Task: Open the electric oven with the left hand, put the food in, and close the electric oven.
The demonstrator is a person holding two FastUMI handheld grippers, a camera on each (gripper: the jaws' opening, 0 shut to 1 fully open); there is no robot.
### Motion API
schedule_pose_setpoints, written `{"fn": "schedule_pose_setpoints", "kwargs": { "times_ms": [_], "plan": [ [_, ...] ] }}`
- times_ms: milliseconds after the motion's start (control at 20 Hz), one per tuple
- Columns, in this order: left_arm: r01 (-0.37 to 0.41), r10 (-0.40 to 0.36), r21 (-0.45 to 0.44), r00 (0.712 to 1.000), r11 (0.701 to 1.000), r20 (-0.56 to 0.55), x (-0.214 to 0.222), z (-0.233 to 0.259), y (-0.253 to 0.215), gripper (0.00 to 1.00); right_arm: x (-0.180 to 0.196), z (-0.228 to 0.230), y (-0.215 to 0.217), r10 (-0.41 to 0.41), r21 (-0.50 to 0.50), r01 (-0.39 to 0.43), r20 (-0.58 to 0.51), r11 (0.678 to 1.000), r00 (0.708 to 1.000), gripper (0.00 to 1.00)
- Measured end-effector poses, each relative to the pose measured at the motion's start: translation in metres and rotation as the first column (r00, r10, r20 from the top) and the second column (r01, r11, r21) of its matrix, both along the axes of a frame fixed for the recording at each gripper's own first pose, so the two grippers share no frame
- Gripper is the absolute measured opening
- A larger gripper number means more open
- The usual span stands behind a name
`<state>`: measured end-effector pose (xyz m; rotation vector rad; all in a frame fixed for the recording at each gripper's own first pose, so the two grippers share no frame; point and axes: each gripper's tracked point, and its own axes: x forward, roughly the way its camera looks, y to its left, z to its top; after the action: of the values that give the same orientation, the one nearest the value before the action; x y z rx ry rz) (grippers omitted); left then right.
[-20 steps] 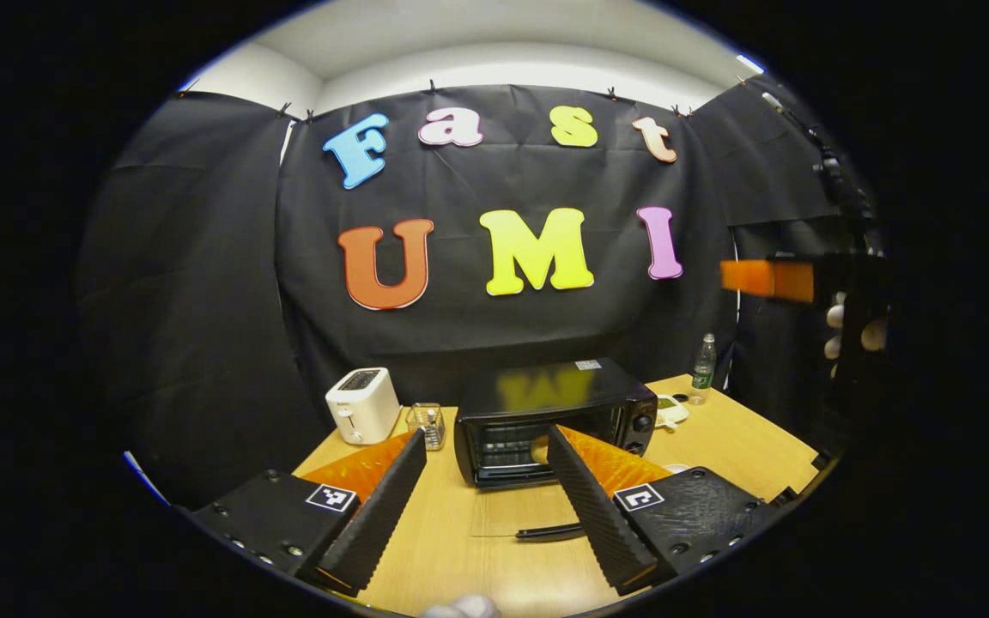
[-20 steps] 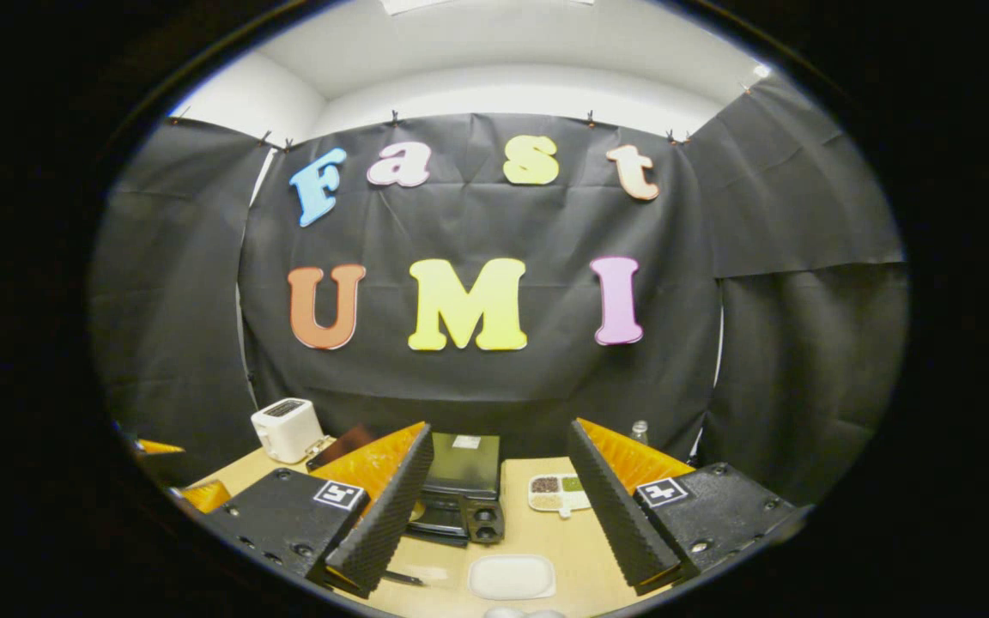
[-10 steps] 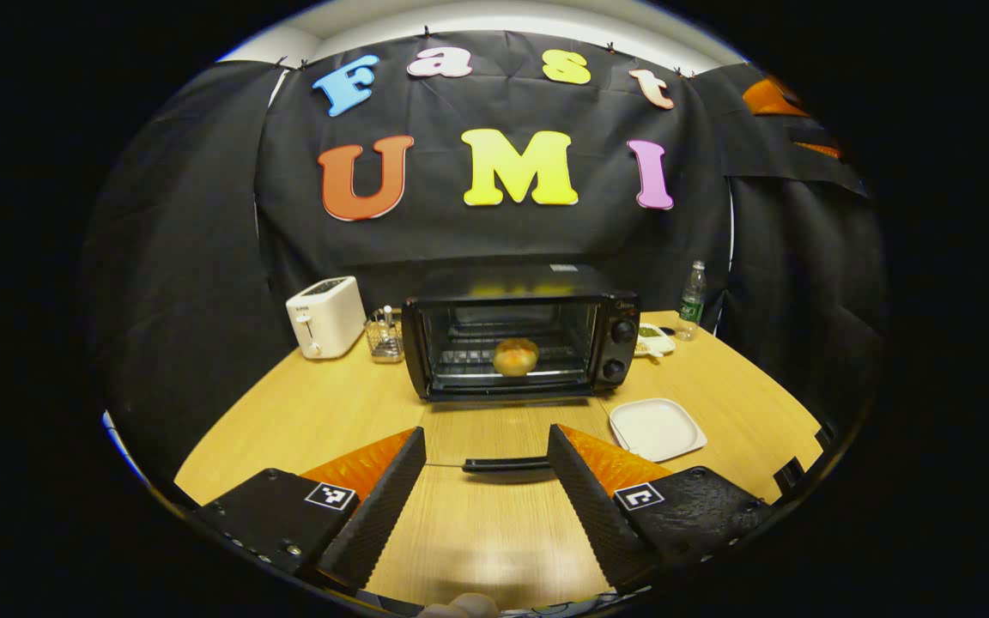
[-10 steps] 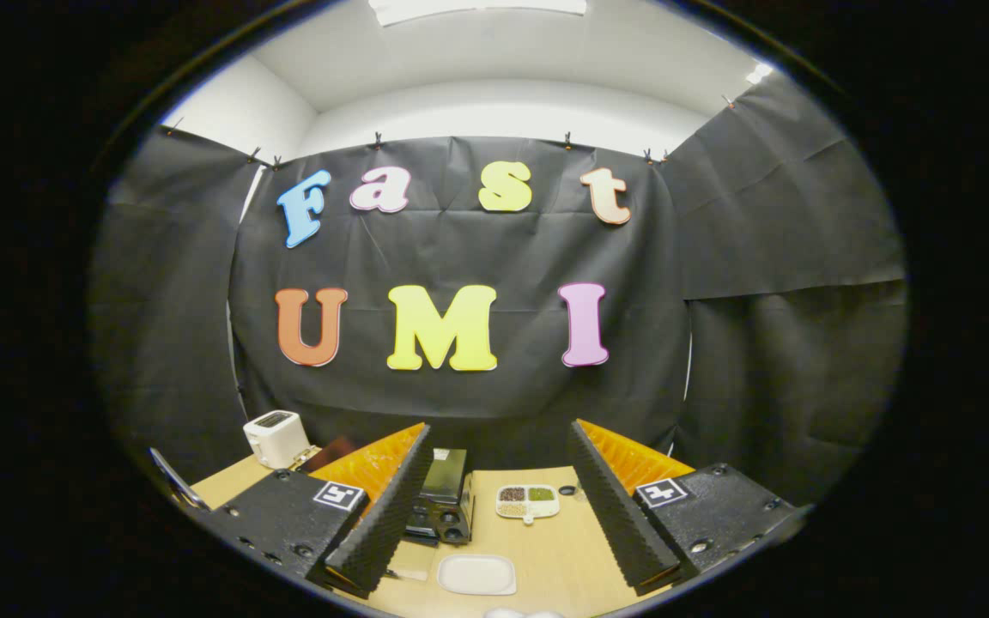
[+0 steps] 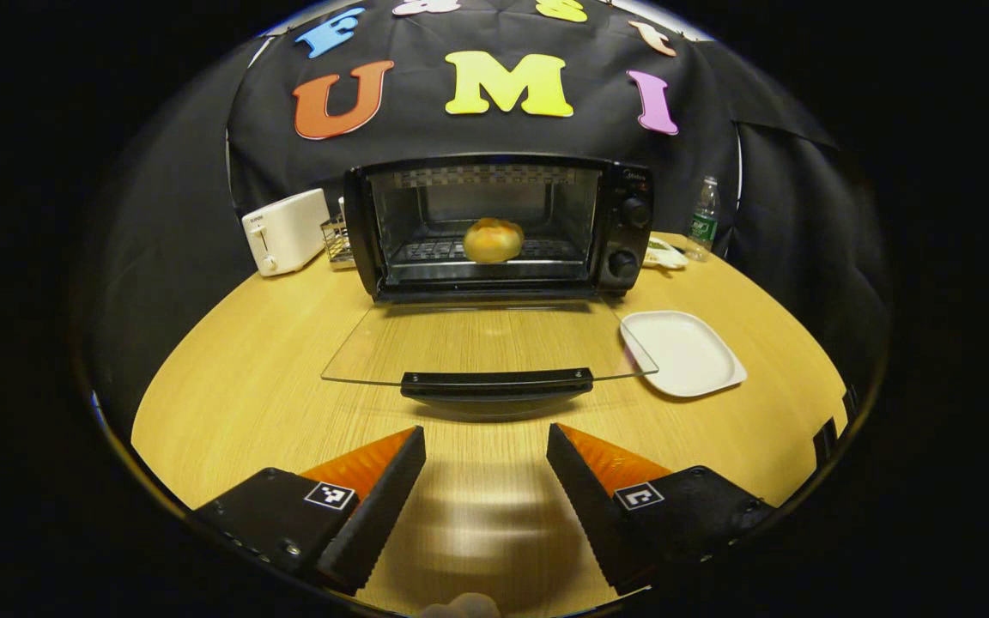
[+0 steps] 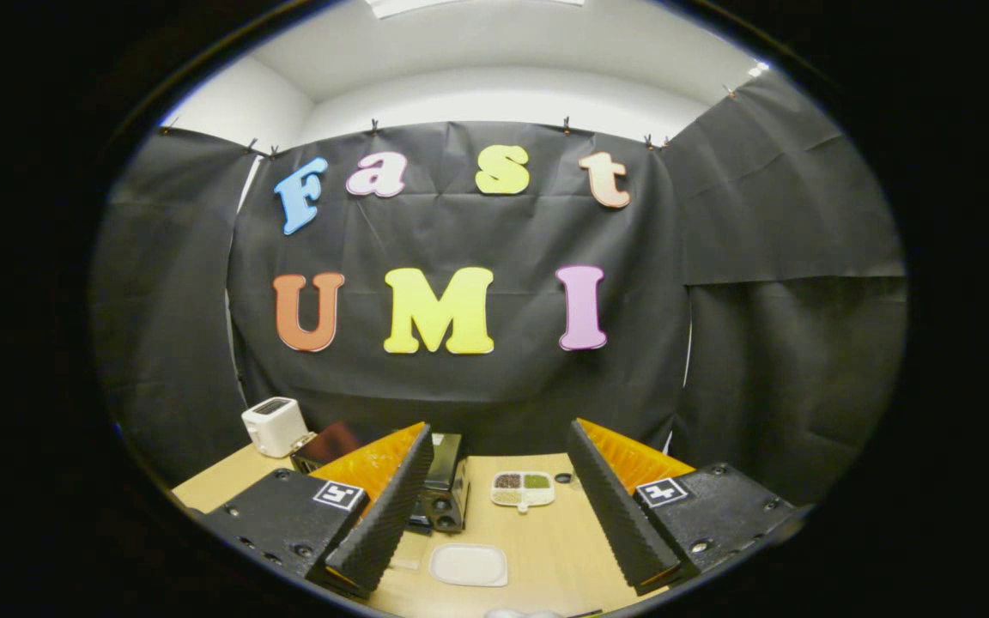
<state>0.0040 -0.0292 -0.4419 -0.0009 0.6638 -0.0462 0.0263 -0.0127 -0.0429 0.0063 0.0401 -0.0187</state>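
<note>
The black electric oven (image 5: 494,227) stands at the back of the wooden table with its glass door (image 5: 486,343) folded flat down toward me. A round golden bun (image 5: 493,239) rests on the rack inside. The door's black handle (image 5: 496,382) lies just beyond my left gripper (image 5: 486,481), which is open, low over the table and holds nothing. My right gripper (image 6: 494,515) is open and empty, held high above the table. Between its fingers I see the oven (image 6: 443,485) from its knob side, partly hidden by one finger.
A white square plate (image 5: 683,352) lies right of the open door, seen also as the plate (image 6: 467,564) below the right gripper. A white toaster (image 5: 284,230), a small wire rack (image 5: 336,239), a divided snack dish (image 6: 522,489) and a water bottle (image 5: 703,220) stand along the back.
The left gripper has dropped lower and drawn level with the oven front, so the open door and bun appear larger. The right gripper has shifted only slightly, staying open and raised.
</note>
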Motion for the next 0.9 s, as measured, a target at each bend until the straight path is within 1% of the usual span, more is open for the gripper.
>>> {"fn": "schedule_pose_setpoints", "kwargs": {
  "times_ms": [50,150,250,300,350,400,500,550,600,650,900],
  "plan": [
    [0.000,0.000,0.002,1.000,1.000,-0.010,0.004,-0.006,0.000,0.94,0.001,0.000,-0.002,-0.002,0.000,0.002,-0.005,1.000,1.000,0.96],
    [0.006,-0.006,0.014,0.999,1.000,-0.036,0.009,-0.017,0.000,0.94,0.005,-0.002,-0.004,-0.008,0.002,0.008,-0.012,1.000,1.000,0.96],
    [0.005,-0.005,0.006,0.999,1.000,-0.049,0.015,-0.025,-0.001,0.94,0.008,-0.004,-0.006,-0.011,0.004,0.011,-0.017,1.000,1.000,0.96],
    [0.000,0.000,0.010,0.999,1.000,-0.055,0.018,-0.028,0.001,0.94,0.010,-0.004,-0.007,-0.017,0.001,0.017,-0.022,1.000,1.000,1.00],
    [-0.002,0.002,0.005,0.998,1.000,-0.059,0.021,-0.030,0.001,0.94,0.011,-0.006,-0.008,-0.017,0.001,0.017,-0.023,1.000,1.000,0.96],
    [-0.002,0.003,0.003,0.998,1.000,-0.056,0.023,-0.029,0.001,0.94,0.012,-0.006,-0.008,-0.018,0.001,0.018,-0.027,1.000,0.999,1.00],
    [0.004,-0.004,0.005,0.999,1.000,-0.054,0.027,-0.028,0.000,0.94,0.015,-0.010,-0.010,-0.020,0.000,0.020,-0.036,1.000,0.999,1.00],
    [0.009,-0.009,0.007,0.999,1.000,-0.049,0.028,-0.027,-0.001,0.93,0.017,-0.012,-0.010,-0.019,0.001,0.019,-0.041,1.000,0.999,0.96],
    [0.009,-0.009,0.011,0.999,1.000,-0.051,0.028,-0.027,-0.001,0.94,0.018,-0.014,-0.009,-0.017,0.004,0.017,-0.046,1.000,0.999,0.96],
    [0.006,-0.006,0.007,0.999,1.000,-0.050,0.029,-0.026,-0.001,0.93,0.019,-0.015,-0.010,-0.018,0.005,0.018,-0.051,1.000,0.999,1.00],
    [-0.012,0.011,-0.015,0.999,1.000,-0.044,0.028,-0.010,-0.002,0.93,0.021,-0.017,-0.010,-0.007,0.009,0.007,-0.059,1.000,0.998,1.00]
  ]
}}
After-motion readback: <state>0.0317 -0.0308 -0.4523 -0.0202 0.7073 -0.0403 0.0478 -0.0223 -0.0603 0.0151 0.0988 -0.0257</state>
